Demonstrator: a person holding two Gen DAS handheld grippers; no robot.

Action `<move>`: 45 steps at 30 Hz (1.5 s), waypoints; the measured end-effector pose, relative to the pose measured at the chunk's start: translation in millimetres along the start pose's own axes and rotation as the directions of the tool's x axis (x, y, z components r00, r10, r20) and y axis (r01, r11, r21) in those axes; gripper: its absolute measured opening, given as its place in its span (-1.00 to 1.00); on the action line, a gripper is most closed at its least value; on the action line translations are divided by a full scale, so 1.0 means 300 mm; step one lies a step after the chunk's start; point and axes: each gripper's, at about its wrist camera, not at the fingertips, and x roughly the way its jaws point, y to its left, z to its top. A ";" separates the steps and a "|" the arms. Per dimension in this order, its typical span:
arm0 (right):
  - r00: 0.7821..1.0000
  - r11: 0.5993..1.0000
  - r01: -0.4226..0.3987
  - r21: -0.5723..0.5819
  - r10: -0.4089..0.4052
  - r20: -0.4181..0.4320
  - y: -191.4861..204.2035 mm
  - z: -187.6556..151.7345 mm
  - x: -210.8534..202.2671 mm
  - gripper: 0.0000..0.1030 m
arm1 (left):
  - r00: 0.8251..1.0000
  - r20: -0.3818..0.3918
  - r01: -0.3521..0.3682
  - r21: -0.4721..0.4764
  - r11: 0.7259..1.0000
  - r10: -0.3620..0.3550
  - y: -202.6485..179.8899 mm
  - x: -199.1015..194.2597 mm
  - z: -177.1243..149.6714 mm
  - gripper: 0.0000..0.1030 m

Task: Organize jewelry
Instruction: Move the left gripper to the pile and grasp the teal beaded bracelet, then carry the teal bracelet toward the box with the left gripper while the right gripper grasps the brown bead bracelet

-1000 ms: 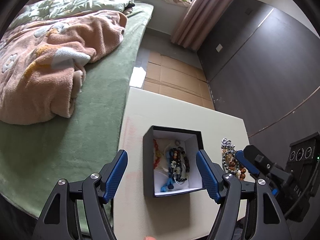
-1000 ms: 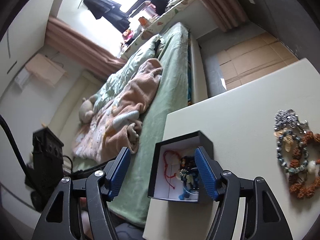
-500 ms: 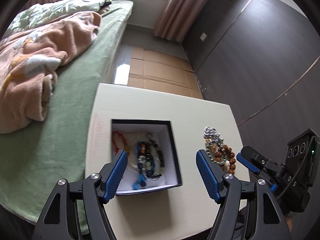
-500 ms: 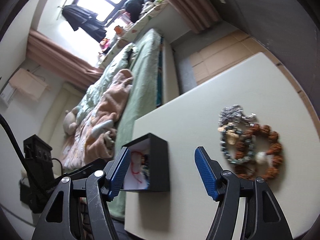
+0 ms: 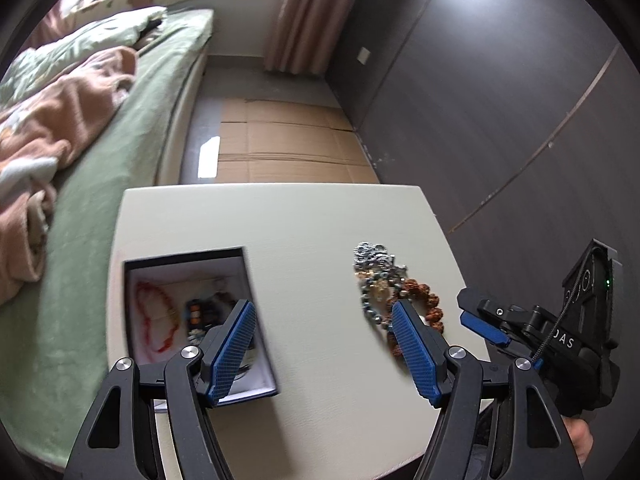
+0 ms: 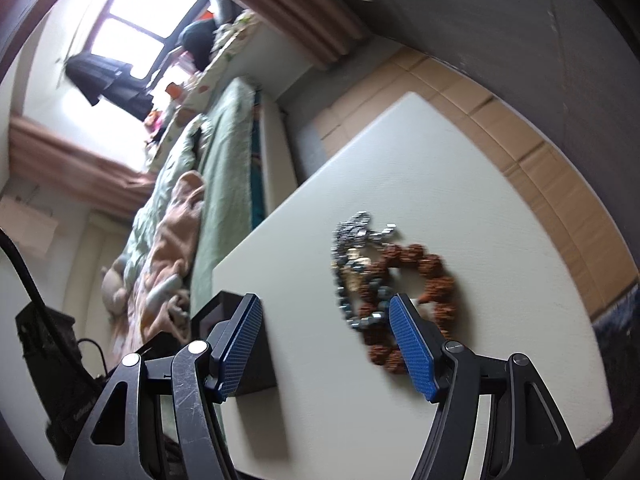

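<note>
The loose jewelry pile (image 5: 390,292) — a silver chain, a grey bead strand and a brown bead bracelet — lies on the table (image 5: 304,232), well apart from the black box (image 5: 192,320) at the table's left edge. The box already holds a red string bracelet (image 5: 154,320) and dark beads, so the task is judged partly done; the pile remains. Left tongs (image 5: 324,344) and right tongs (image 6: 326,344) are both spread and empty. Since a second ago, both views have swung from the box toward the pile.
</note>
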 end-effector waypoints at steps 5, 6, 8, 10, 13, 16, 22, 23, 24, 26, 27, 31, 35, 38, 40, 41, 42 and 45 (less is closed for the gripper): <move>0.999 0.998 -0.042 0.050 0.043 -0.008 -0.058 0.008 -0.011 0.30 | 0.999 -0.034 0.017 0.030 0.999 -0.016 -0.065 0.068 0.000 0.21; 0.999 0.997 -0.048 0.054 0.049 -0.010 -0.065 0.006 -0.011 0.30 | 0.999 -0.039 0.020 0.032 0.999 -0.019 -0.077 0.079 -0.003 0.19; 0.999 0.997 -0.044 0.059 0.044 -0.008 -0.074 0.008 -0.013 0.30 | 0.998 -0.053 0.029 0.032 0.999 -0.027 -0.096 0.107 -0.007 0.17; 0.999 0.998 -0.036 0.060 0.036 -0.001 -0.083 0.010 -0.021 0.30 | 0.998 -0.064 0.031 0.029 0.999 -0.029 -0.114 0.132 -0.009 0.11; 1.000 0.997 -0.025 0.073 0.025 0.006 -0.102 0.014 -0.030 0.30 | 0.995 -0.097 0.038 0.004 0.999 -0.037 -0.130 0.190 -0.021 -0.11; 1.000 0.995 -0.014 0.095 0.013 0.013 -0.125 0.021 -0.043 0.30 | 0.988 -0.146 0.050 -0.043 0.998 -0.055 -0.125 0.260 -0.028 -0.36; 1.000 0.993 -0.023 0.117 0.022 0.011 -0.152 0.029 -0.050 0.30 | 0.977 -0.197 0.052 -0.126 0.991 -0.077 -0.112 0.347 -0.042 -0.39; 1.000 0.993 -0.024 0.119 0.023 0.011 -0.154 0.031 -0.051 0.30 | 0.977 -0.200 0.045 -0.130 0.990 -0.070 -0.111 0.354 -0.044 -0.40; 1.000 0.992 -0.025 0.121 0.024 0.012 -0.156 0.032 -0.052 0.30 | 0.979 -0.201 0.021 -0.126 0.992 -0.046 -0.112 0.362 -0.047 -0.41; 1.000 0.992 -0.026 0.123 0.024 0.013 -0.159 0.033 -0.051 0.30 | 0.978 -0.210 -0.003 -0.121 0.993 -0.023 -0.114 0.381 -0.051 -0.41; 1.000 0.992 -0.026 0.125 0.024 0.013 -0.161 0.033 -0.051 0.30 | 0.976 -0.216 0.000 -0.130 0.992 -0.028 -0.111 0.390 -0.053 -0.41; 1.000 0.991 -0.028 0.134 0.027 0.011 -0.167 0.034 -0.046 0.30 | 0.976 -0.216 -0.038 -0.100 0.994 0.016 -0.130 0.419 -0.057 -0.41; 1.000 0.991 -0.030 0.132 0.029 0.006 -0.164 0.033 -0.042 0.30 | 0.970 -0.205 -0.125 0.038 0.991 0.130 -0.191 0.437 -0.055 -0.41; 1.000 0.991 -0.027 0.133 0.026 0.003 -0.164 0.035 -0.039 0.30 | 0.950 -0.170 -0.218 0.233 0.948 0.261 -0.270 0.454 -0.083 -0.41; 1.000 0.991 -0.024 0.135 0.024 0.001 -0.166 0.035 -0.038 0.30 | 0.954 -0.165 -0.208 0.240 0.948 0.251 -0.265 0.447 -0.089 -0.42; 1.000 0.991 -0.024 0.135 0.024 0.000 -0.166 0.035 -0.037 0.30 | 0.958 -0.170 -0.191 0.224 0.956 0.232 -0.254 0.444 -0.087 -0.45; 1.000 0.991 -0.023 0.135 0.023 -0.001 -0.165 0.035 -0.036 0.30 | 0.958 -0.170 -0.191 0.228 0.955 0.232 -0.252 0.442 -0.086 -0.60; 1.000 0.991 -0.020 0.131 0.020 -0.004 -0.158 0.033 -0.034 0.30 | 0.956 -0.177 -0.191 0.232 0.954 0.234 -0.234 0.427 -0.086 -0.80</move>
